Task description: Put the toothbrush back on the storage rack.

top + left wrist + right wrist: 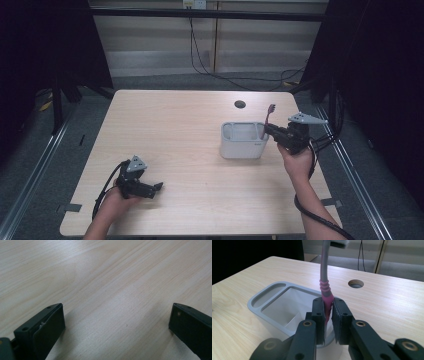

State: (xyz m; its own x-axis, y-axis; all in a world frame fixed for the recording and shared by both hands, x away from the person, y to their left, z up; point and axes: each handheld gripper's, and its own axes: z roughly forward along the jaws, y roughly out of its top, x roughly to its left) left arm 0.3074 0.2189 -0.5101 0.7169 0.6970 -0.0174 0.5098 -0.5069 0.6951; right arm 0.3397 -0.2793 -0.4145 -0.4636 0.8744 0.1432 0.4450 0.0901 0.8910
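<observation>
We held the toothbrush (326, 293) upright, pinched by its pink grip in our right gripper (327, 315), over the grey holder's (243, 141) right end. Our left gripper (117, 322) rested wide apart over the bare wooden table (175, 130).

Pale wood-grain table (190, 130), light grey holder (265, 298) mid-frame, and a toothbrush (325, 293) with a pink ribbed grip fading to grey, between black jaws of the right gripper (327, 315).
</observation>
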